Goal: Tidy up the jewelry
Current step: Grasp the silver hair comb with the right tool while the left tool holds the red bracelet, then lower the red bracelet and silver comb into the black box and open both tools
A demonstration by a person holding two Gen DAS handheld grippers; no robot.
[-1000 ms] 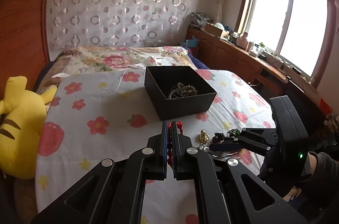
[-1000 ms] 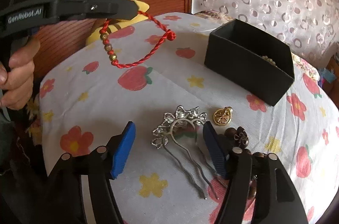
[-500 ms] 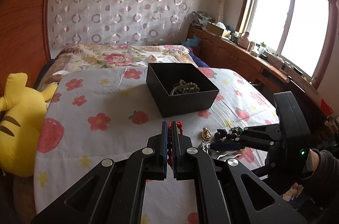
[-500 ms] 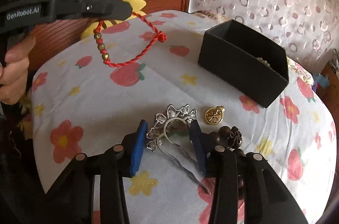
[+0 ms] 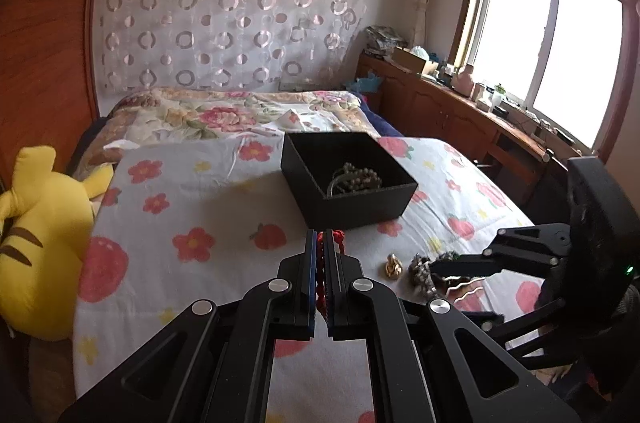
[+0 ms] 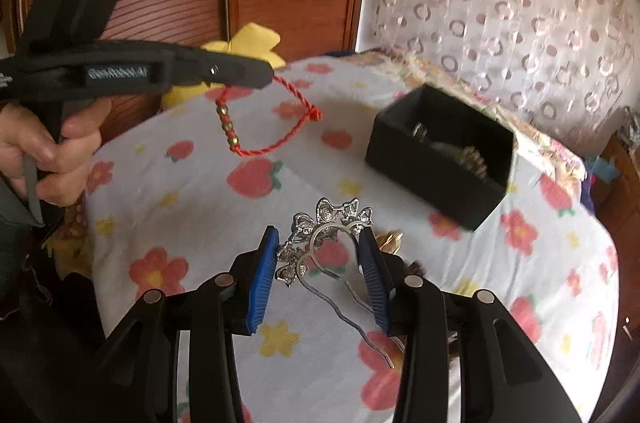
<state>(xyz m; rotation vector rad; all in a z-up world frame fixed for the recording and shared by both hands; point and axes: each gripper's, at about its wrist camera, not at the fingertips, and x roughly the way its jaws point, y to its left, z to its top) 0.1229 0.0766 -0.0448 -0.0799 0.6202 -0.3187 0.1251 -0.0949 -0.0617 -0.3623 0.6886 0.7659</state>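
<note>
My left gripper [image 5: 319, 255], pinched on the red braided cord bracelet [image 6: 264, 127], hangs short of the black box [image 5: 352, 199]. My right gripper [image 6: 320, 263] clamps the silver hairpin [image 6: 324, 239]; lift level.

Left black two-finger gripper [image 5: 319, 255] with blue ribbed pads raised above the surface, jaws pressed nearly together, pinching a red cord. Seen from the right wrist view as a long black body [image 6: 264, 76] reaching in from the left, level, gripped at the handle by a bare left hand [image 6: 52, 159] with fingers curled round the trigger. Right black two-finger gripper [image 6: 318, 253], blue pads partway apart, clamping a silver hairpin between them, fingers angled forward and slightly down.
</note>
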